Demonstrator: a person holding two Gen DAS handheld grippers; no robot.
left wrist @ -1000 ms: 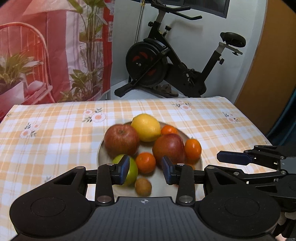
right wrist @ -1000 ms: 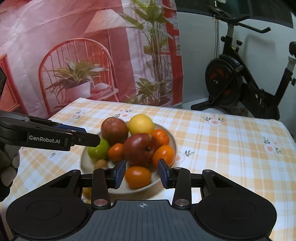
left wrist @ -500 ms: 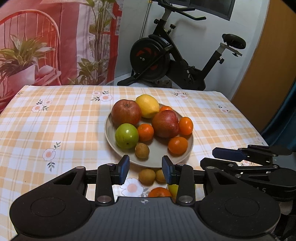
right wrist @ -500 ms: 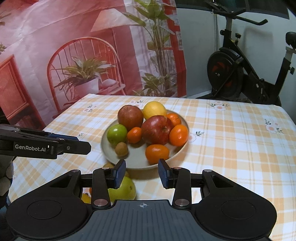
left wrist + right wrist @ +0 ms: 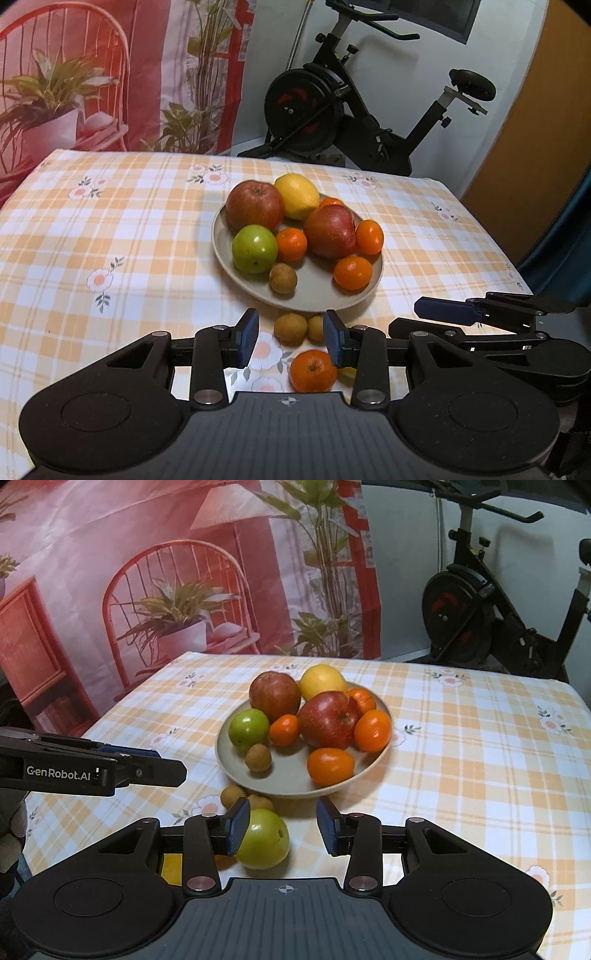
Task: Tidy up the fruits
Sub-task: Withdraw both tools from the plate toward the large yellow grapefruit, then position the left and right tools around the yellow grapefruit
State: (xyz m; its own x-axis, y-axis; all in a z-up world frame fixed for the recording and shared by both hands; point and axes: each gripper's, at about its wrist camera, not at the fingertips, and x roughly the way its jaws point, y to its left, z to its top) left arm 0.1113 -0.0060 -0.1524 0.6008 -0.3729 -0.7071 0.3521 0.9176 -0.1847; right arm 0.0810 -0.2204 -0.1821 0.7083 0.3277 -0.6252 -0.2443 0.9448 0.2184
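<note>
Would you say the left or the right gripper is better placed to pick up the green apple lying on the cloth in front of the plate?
Probably the right gripper: the green apple lies just ahead, partly between its open fingers. The left gripper faces an orange instead.

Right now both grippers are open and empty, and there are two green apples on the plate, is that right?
Not quite. Only one green apple is on the plate; the second green apple lies on the tablecloth in front of it, as the right wrist view shows. The left gripper and right gripper are indeed open and empty.
</note>
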